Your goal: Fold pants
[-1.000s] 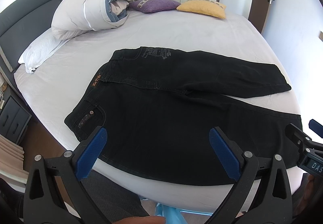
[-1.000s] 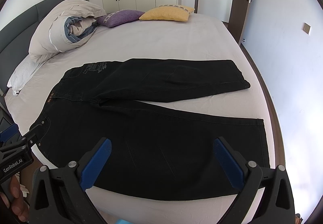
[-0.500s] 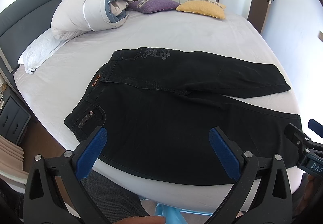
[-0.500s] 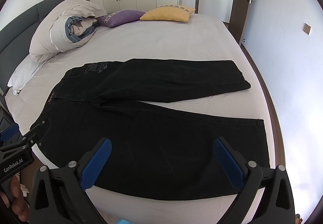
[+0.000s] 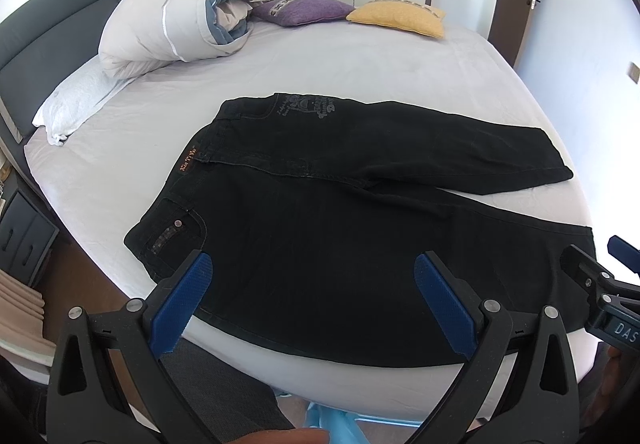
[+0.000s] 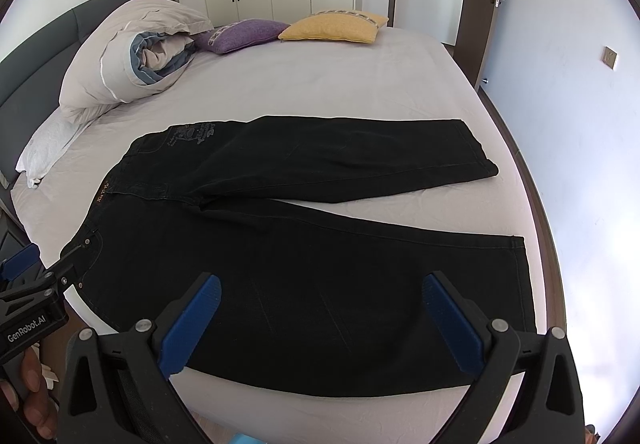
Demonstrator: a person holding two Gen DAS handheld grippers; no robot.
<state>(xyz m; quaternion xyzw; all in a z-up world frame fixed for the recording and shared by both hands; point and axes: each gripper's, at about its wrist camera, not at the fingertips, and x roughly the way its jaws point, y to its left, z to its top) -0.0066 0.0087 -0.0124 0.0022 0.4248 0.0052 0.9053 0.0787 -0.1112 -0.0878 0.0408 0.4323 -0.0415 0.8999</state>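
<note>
Pants (image 5: 320, 204) black, spread flat on bed (image 5: 360, 64), legs splayed apart.

Both views bright, even daylight; source not visible. White fitted bedsheet (image 5: 360, 60) near overexposed, faint bluish cast. Flat black denim pants (image 6: 320, 264) underexposed, seams barely resolved. Soft, short shadows. Strong fisheye curvature, dark vignette in corners. Focus sharp; no motion blur.

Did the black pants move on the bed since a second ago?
No. The black pants lie spread in the same spot on the bed, equally far from the yellow pillow and the rolled blanket.
</note>
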